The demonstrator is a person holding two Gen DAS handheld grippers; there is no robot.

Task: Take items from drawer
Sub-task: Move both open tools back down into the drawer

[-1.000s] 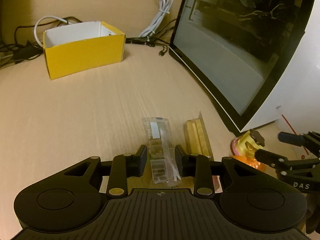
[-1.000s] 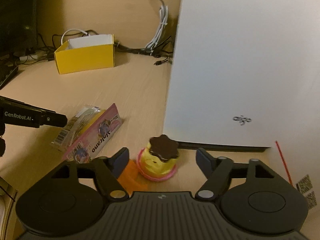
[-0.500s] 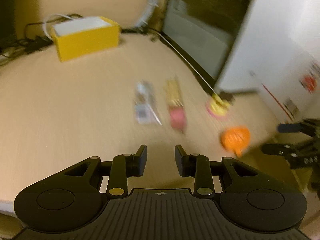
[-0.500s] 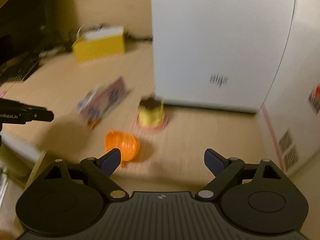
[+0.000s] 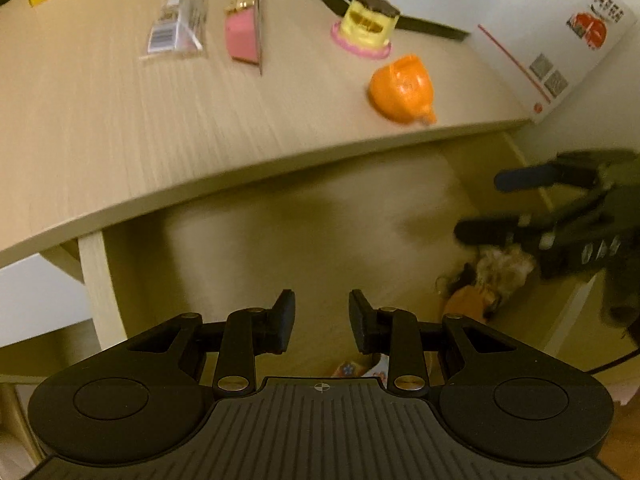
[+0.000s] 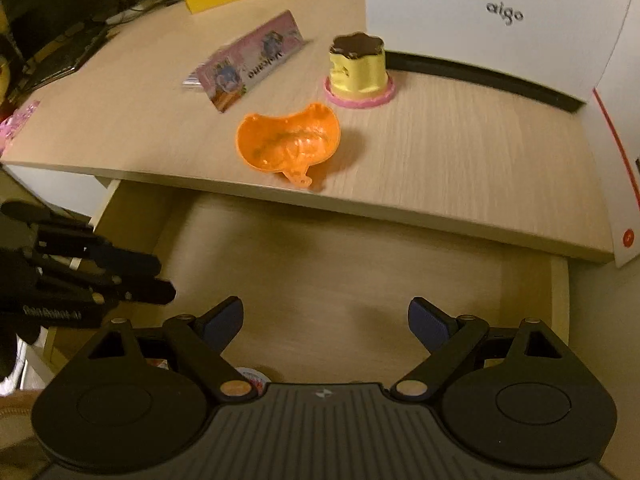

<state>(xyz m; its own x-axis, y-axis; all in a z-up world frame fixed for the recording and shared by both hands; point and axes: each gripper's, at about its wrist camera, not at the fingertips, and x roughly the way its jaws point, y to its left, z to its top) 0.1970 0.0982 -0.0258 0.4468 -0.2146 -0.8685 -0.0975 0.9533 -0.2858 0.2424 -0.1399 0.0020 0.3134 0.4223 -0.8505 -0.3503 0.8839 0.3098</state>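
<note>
Orange mould (image 6: 289, 143) sits near worktop (image 6: 460, 160) edge. I see both tongs over open drawer (image 6: 340, 272): left tongs (image 5: 322, 326) slightly apart, right tongs (image 6: 325, 326) wide apart, both w/o load.

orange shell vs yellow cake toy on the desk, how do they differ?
The orange shell is a single-colour hollow piece lying tipped with its open side showing; the yellow cake toy stands upright on a pink base with a dark brown top. The orange shell sits near the desk edge; the yellow cake toy sits further back. Both look plastic and rest free of any gripper.
</note>
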